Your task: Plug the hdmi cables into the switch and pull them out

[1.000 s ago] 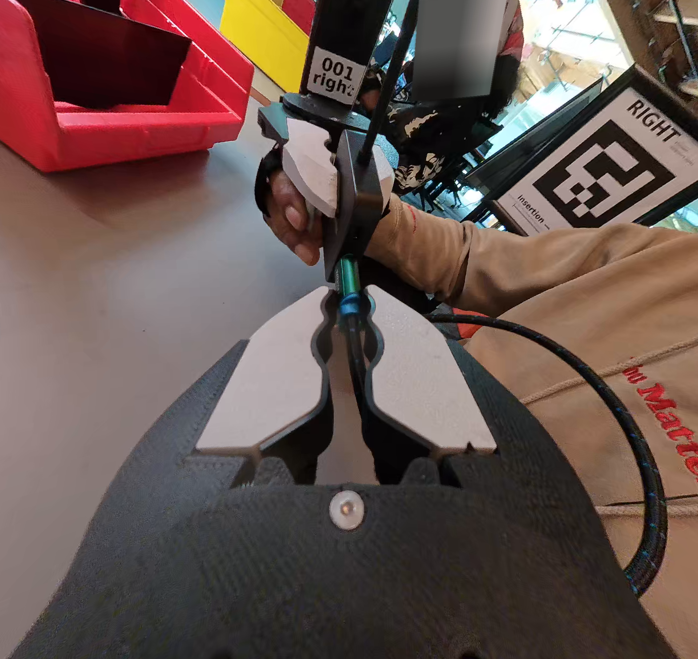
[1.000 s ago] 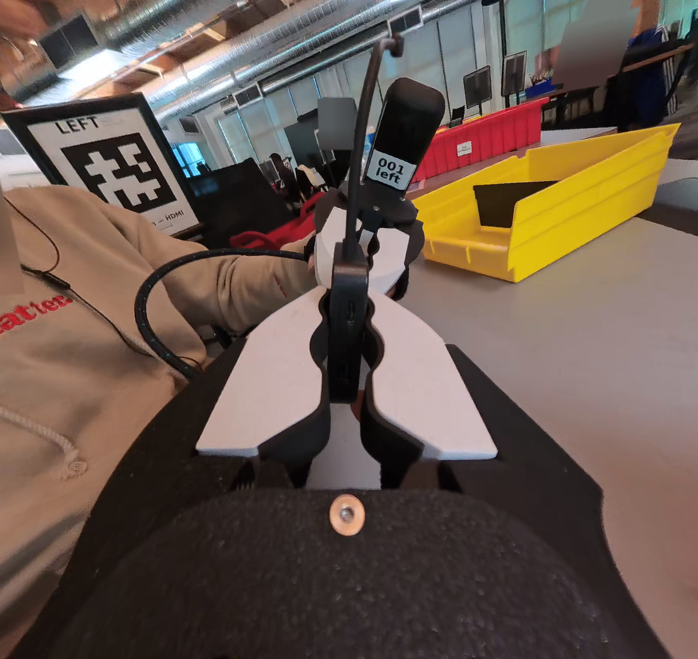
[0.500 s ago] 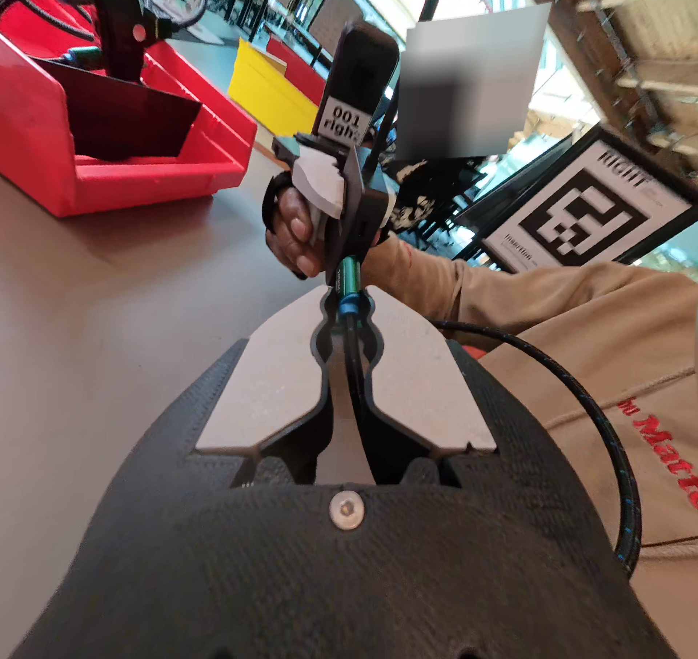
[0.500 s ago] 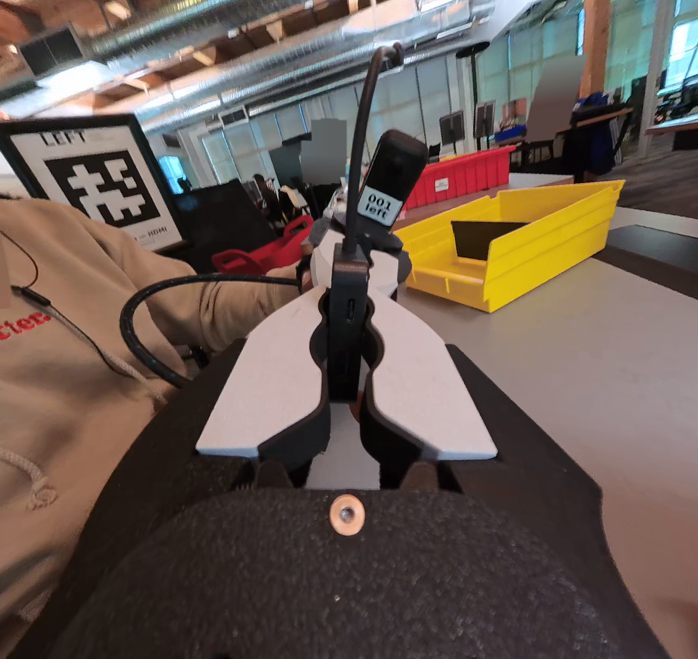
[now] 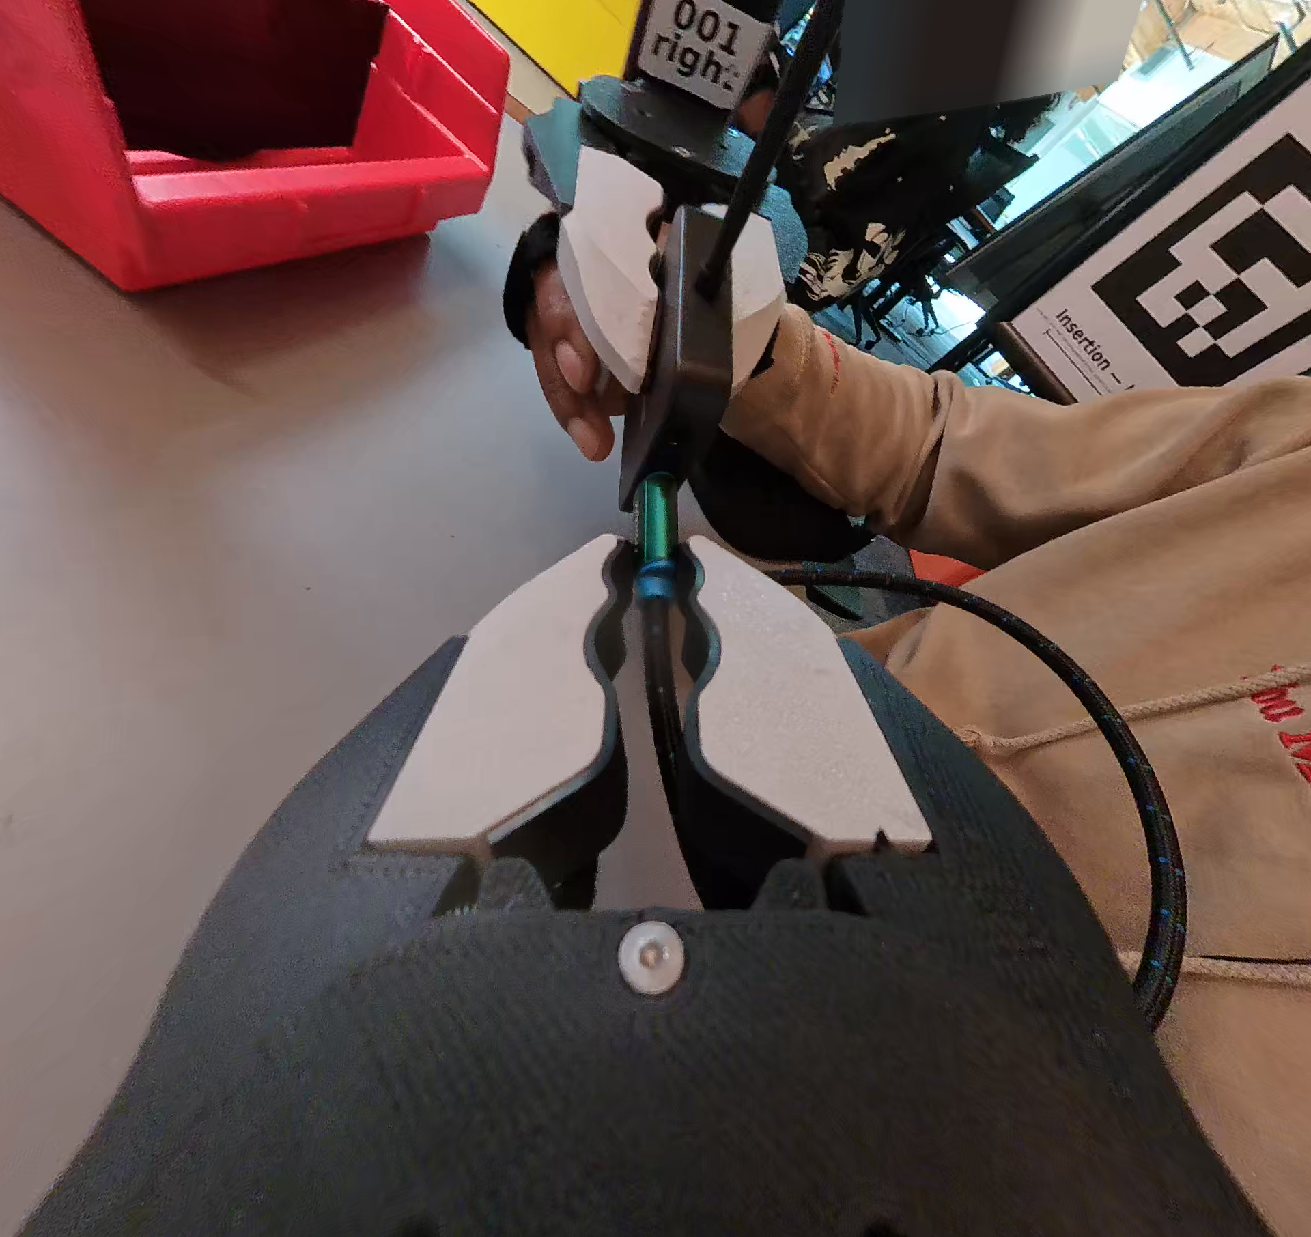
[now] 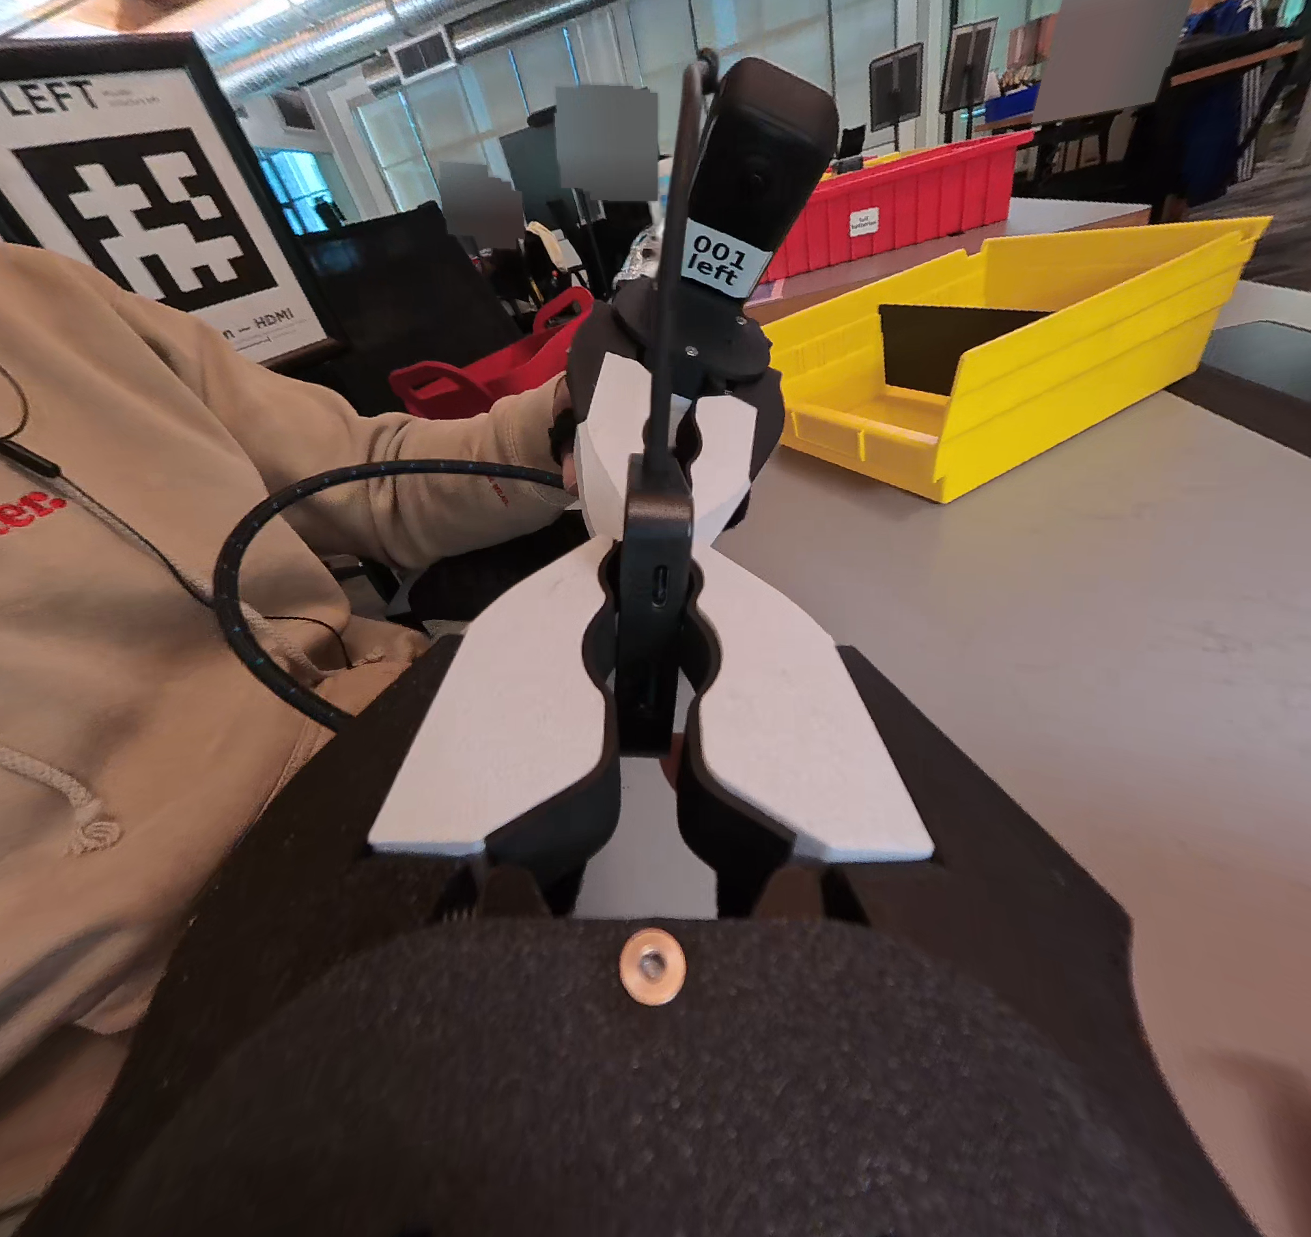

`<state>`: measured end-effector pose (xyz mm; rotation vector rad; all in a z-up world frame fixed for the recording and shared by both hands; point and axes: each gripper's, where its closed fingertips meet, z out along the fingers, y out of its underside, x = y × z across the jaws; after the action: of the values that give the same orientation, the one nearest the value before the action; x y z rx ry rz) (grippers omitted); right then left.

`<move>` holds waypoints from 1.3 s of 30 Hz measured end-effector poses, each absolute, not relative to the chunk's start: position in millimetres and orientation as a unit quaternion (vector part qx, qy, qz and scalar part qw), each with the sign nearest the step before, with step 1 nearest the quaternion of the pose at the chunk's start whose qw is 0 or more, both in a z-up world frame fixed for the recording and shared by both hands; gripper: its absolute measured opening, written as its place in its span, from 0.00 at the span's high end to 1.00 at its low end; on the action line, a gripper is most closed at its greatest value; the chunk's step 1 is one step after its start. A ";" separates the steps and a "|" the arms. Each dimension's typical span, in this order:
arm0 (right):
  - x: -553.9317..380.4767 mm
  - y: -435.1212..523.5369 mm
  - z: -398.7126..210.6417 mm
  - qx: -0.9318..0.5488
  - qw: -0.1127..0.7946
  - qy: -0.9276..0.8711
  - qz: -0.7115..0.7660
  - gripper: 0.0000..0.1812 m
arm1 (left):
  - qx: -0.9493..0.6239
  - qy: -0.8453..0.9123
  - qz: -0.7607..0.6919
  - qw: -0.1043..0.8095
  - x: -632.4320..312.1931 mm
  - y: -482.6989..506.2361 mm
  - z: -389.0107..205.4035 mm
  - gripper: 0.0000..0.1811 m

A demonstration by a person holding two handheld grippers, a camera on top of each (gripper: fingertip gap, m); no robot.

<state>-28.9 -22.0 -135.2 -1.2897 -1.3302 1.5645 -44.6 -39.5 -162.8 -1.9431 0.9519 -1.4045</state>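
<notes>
1. The left gripper (image 5: pixel 654 550), with white pads on a black textured body, is clenched on the green metal plug (image 5: pixel 654 518) of a black braided HDMI cable (image 5: pixel 1107 721), its fingertips pinching the blue collar just behind the plug.
2. The cable runs back between the left gripper's fingers, and a loop of it arcs out beside the person's tan hooded sweatshirt (image 5: pixel 1170 635).
3. The plug's front end sits in the lower edge of the flat black rectangular switch (image 5: pixel 692 323); how deep it goes cannot be told.
4. The right gripper (image 6: pixel 651 557), of the same build, grasps the switch (image 6: pixel 653 607) edge-on, its two white pads pressing the switch's broad faces.
5. A thin black cord (image 6: pixel 670 267) rises from the far end of the switch, past the left gripper's black camera post.
6. In the left wrist view the person's hand (image 5: pixel 567 359) wraps the right gripper's handle, just beside the switch.
7. The switch is held above the grey tabletop (image 5: pixel 248 529).
8. Beyond the switch in the left wrist view sits a red plastic bin (image 5: pixel 298 210); in the right wrist view a yellow plastic bin (image 6: pixel 1064 366) lies beyond it on the table.
9. A framed black-and-white marker board (image 6: pixel 142 210) stands behind the person's sleeve, well apart from the switch.
</notes>
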 end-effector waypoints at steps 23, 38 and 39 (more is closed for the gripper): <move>50.1 50.7 18.4 -0.560 0.482 -0.630 0.240 0.92 | -0.672 0.262 -0.431 0.542 -122.6 -27.7 -96.7 0.86; 162.0 272.0 -61.4 -0.726 0.458 -0.489 -0.157 0.92 | -0.692 0.255 -0.363 0.569 -121.1 -21.6 -126.8 0.83; 160.1 276.4 -86.6 -0.728 0.423 -0.510 -0.178 0.92 | -0.693 0.253 -0.359 0.571 -122.2 -20.1 -128.1 0.83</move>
<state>160.1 276.4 -86.6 -1.8211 -1.2760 -0.4459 -122.2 -20.1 -128.1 -1.6267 0.5946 -0.8421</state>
